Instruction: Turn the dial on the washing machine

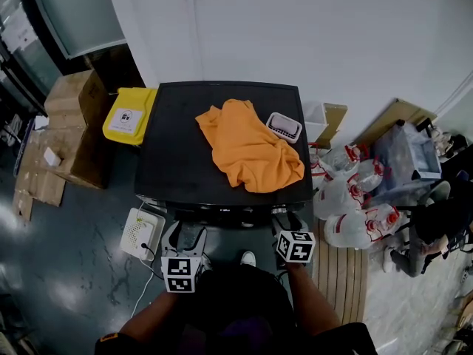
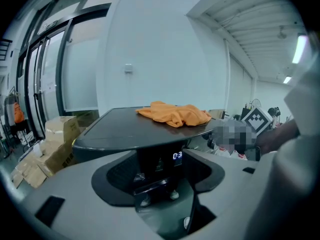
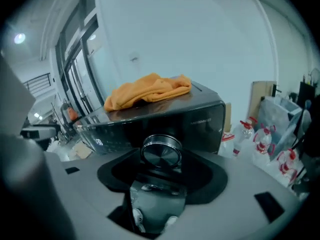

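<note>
The black washing machine (image 1: 177, 146) stands in front of me with an orange cloth (image 1: 247, 143) on its lid. In the right gripper view its silvery round dial (image 3: 161, 151) sits on the front panel, right between the jaws. My right gripper (image 3: 161, 159) holds the dial, with the dark pads against its sides. In the head view the right gripper (image 1: 285, 219) is at the machine's front right edge. My left gripper (image 1: 185, 234) hangs open before the front panel's left part. In its own view it faces the lit display (image 2: 177, 156), and nothing lies between the left gripper's (image 2: 160, 179) jaws.
A small white basket (image 1: 284, 126) lies on the lid beside the cloth. A yellow bag (image 1: 129, 115) and cardboard boxes (image 1: 74, 124) stand at the left. Plastic water bottles (image 1: 347, 191) crowd the floor at the right. A white box (image 1: 140, 233) sits on the floor at the lower left.
</note>
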A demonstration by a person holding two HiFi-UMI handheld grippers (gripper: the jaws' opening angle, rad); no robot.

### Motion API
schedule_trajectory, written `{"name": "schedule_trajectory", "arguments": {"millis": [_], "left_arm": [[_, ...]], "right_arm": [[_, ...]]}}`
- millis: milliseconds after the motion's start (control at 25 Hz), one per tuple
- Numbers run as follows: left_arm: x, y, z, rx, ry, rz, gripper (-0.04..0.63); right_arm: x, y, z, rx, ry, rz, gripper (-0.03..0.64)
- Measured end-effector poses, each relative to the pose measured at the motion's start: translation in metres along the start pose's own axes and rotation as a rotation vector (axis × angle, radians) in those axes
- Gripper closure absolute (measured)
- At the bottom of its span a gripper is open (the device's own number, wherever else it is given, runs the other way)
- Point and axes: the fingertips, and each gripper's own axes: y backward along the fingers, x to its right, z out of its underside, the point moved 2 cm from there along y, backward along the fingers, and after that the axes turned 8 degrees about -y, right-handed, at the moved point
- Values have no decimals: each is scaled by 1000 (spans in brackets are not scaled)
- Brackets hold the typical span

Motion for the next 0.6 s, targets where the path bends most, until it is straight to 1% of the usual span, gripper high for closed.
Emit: {"name": "schedule_trajectory", "arguments": {"millis": [160, 280, 360, 440, 520, 600], "left_arm": [[-3, -11, -5, -1, 5, 0, 310], [-6, -17, -11, -4, 30, -3, 310], [-5, -19, -16, 2, 35, -3, 310], [-2, -20, -16, -1, 29, 4, 310], [1, -19, -13, -15, 17, 14, 310], [2, -19, -13, -16, 9, 20, 310]], "right_arm": [[-12, 3, -3, 18, 260, 113, 330], [-22, 4, -7, 24, 412, 185, 330], [-24, 2, -7, 28, 479, 223, 330], [-25, 0, -7, 33, 523, 251, 330], [-25, -3, -5, 34, 543, 270, 331], [-24, -4, -4, 38, 543, 282, 357]]}}
